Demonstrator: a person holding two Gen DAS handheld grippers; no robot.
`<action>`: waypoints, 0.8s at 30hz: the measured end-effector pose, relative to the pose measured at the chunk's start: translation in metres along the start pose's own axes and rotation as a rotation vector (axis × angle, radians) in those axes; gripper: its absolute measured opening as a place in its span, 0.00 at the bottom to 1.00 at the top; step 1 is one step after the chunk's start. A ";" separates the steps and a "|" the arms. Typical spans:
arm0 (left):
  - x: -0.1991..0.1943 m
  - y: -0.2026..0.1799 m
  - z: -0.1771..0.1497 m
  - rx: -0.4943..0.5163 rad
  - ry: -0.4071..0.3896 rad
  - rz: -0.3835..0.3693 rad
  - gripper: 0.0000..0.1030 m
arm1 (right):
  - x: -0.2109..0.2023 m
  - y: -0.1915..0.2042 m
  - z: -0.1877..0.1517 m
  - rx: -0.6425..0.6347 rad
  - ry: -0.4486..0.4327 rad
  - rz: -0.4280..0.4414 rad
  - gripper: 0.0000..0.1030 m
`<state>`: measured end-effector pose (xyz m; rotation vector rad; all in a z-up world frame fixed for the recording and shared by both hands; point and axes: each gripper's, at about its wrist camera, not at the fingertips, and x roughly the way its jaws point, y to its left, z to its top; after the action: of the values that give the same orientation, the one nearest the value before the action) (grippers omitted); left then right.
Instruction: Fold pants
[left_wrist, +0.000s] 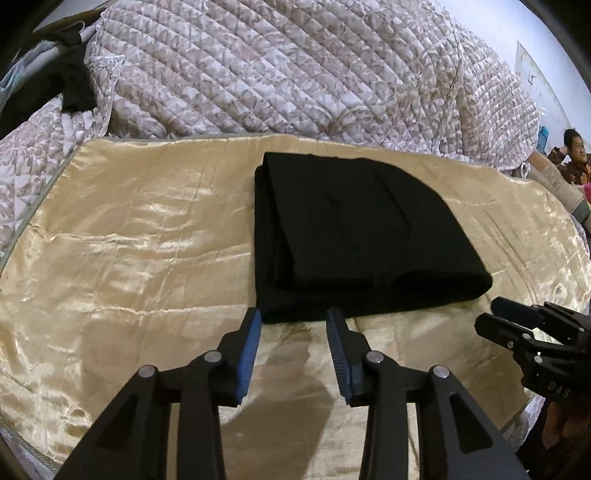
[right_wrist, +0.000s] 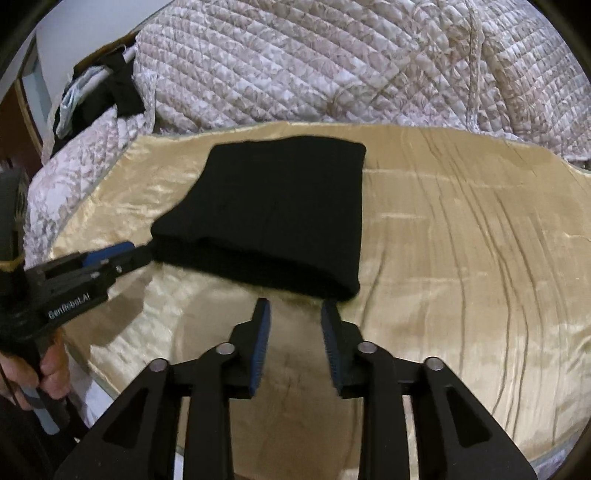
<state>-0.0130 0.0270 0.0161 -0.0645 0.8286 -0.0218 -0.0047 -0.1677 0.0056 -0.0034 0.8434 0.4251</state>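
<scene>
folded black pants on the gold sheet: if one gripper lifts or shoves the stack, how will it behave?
Probably floppy: the black pants are soft cloth in loose layers, so lifting one edge would likely let the fold sag open. The gold sheet looks glossy and satiny, so a push may slide the whole stack, perhaps wrinkling the sheet. It won't roll or tip; it lies flat.

Matt black cloth pants (left_wrist: 354, 236), glossy wrinkled gold satin sheet (left_wrist: 129, 258), quilted floral cotton bedspread (left_wrist: 277, 74)

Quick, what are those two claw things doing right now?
Left gripper: open, empty, at the folded black pants' near edge.
Right gripper: open, empty, just short of them.
</scene>
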 end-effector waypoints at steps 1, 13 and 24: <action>0.002 0.001 -0.001 0.002 0.005 0.008 0.41 | 0.002 0.000 -0.002 -0.002 0.006 -0.012 0.40; 0.015 0.004 -0.010 0.011 0.036 0.030 0.57 | 0.013 -0.005 -0.004 -0.017 0.035 -0.055 0.43; 0.016 0.004 -0.012 0.029 0.038 0.033 0.60 | 0.015 -0.007 -0.005 -0.020 0.034 -0.044 0.46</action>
<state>-0.0105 0.0301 -0.0040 -0.0238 0.8669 -0.0042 0.0035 -0.1694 -0.0096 -0.0477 0.8709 0.3935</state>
